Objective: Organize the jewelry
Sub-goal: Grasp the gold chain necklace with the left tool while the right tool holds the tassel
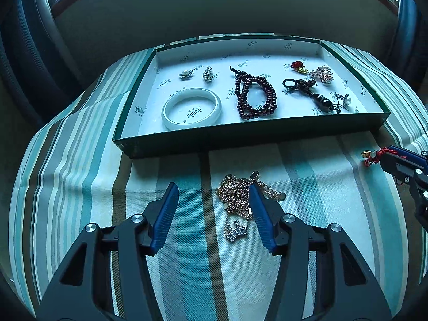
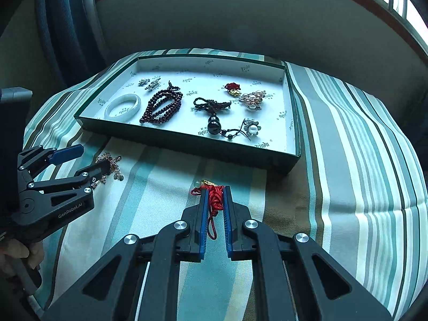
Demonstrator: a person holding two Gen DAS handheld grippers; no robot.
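A green box (image 1: 240,136) (image 2: 187,144) with a white lining holds a white bangle (image 1: 191,108) (image 2: 122,110), dark red beads (image 1: 254,95) (image 2: 163,107), a black cord pendant (image 1: 318,99) (image 2: 214,124) and several brooches. A tangled gold chain (image 1: 236,192) (image 2: 111,164) with a rhinestone pendant (image 1: 236,230) lies on the cloth in front of the box. My left gripper (image 1: 214,195) (image 2: 88,157) is open, its right finger over the chain. My right gripper (image 2: 215,195) (image 1: 385,155) is shut on a red knotted cord charm (image 2: 212,195) (image 1: 373,156).
The striped teal and white tablecloth (image 1: 307,187) (image 2: 347,160) covers a round table and drops at its edges. A grey wall and windows lie behind the box. A hand (image 2: 16,254) holds the left gripper's handle.
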